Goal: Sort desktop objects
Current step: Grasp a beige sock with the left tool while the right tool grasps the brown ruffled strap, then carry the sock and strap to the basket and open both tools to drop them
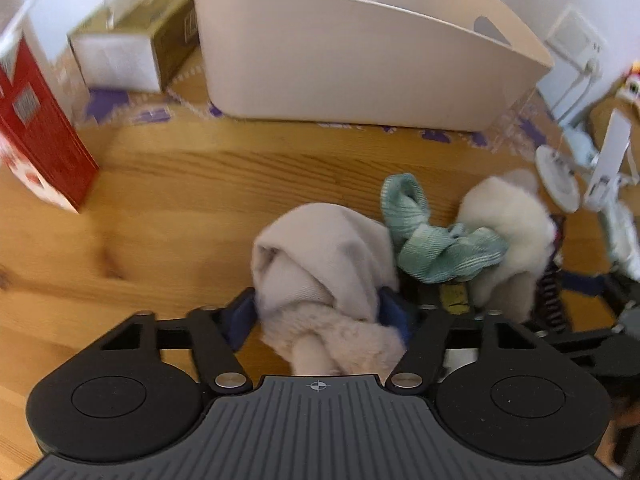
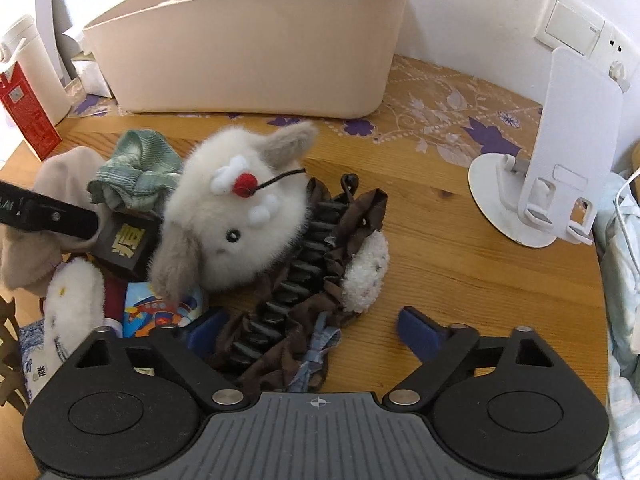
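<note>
Two grippers: left gripper pinches the beige sock; right gripper spread.
Bin: straight ahead, far of the left jaws.

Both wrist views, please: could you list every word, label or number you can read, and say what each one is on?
"福": gold character on the small dark box, partly hidden.
"献" (uncertain): small black character on the white patterned cloth at the lower left.
Red carton: print and a grey label, too small to read.
Gold box: dark lettering, blurred.
Nothing else is readable.
</note>
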A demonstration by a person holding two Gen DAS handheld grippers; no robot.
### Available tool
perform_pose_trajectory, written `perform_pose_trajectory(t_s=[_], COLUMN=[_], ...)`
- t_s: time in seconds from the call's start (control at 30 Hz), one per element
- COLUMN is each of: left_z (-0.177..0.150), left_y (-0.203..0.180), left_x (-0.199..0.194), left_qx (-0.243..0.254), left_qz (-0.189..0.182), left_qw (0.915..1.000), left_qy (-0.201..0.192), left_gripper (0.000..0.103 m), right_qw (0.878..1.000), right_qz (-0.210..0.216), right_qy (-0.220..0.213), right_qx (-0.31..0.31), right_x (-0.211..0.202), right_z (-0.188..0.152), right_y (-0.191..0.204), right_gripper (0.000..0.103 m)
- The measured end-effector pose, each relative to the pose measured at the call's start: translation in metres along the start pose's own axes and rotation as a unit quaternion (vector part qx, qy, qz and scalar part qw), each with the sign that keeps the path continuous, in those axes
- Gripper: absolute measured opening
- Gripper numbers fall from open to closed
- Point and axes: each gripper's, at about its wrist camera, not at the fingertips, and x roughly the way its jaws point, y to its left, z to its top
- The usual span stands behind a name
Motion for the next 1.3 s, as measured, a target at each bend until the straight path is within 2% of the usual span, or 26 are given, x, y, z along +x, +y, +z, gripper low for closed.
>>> perform_pose_trajectory(t_s=[0.07,0.2,0.23,0.27,0.4,0.6,0.73,0.93,1.03,1.13,1.3], left_z=[0.000,0.000,-0.001,-0.001,-0.007,-0.016,-0.019,-0.023,-0.025,-0.025,-0.022], left_y=[0.000,-0.003,-0.002,-0.002,-0.004,-0.001,-0.005,-0.012,-0.022,-0.033,-0.049], left_x=[-0.001,-0.004,-0.005,-0.007,-0.018,-0.047,-0.065,-0.090,-0.103,-0.114,-0.131], left_qx=[-0.007,-0.001,-0.006,-0.010,-0.012,-0.030,-0.010,-0.023,-0.010,0.006,0.027], left_qz=[-0.001,-0.003,-0.005,-0.005,0.005,0.023,0.051,0.049,0.046,0.055,0.064], left_qw=[1.0000,1.0000,0.9999,0.9998,0.9999,0.9988,0.9970,0.9950,0.9939,0.9924,0.9891], left_qy=[0.001,0.008,0.012,0.015,0.005,-0.030,-0.057,-0.084,-0.100,-0.110,-0.130], left_gripper=[0.055,0.044,0.042,0.040,0.034,0.032,0.032,0.032,0.032,0.032,0.032], right_qw=[1.000,1.000,1.000,1.000,1.000,0.999,0.997,0.993,0.990,0.986,0.978], right_qz=[0.003,0.000,0.001,-0.001,-0.005,0.002,0.006,0.004,0.003,-0.020,-0.027], right_qy=[-0.007,-0.008,-0.008,-0.007,-0.014,-0.035,-0.057,-0.101,-0.129,-0.163,-0.205], right_qx=[-0.006,-0.004,-0.001,0.002,0.008,0.037,0.048,0.067,0.058,0.029,0.039], right_x=[-0.004,-0.009,-0.011,-0.013,-0.022,-0.041,-0.058,-0.090,-0.109,-0.127,-0.153], right_z=[0.000,0.000,0.000,-0.001,-0.007,-0.014,-0.017,-0.018,-0.017,-0.014,-0.006], right_y=[0.002,0.001,0.000,-0.001,-0.006,-0.016,-0.019,-0.020,-0.019,-0.017,-0.027], right_gripper=[0.073,0.054,0.043,0.040,0.035,0.034,0.034,0.034,0.034,0.034,0.034])
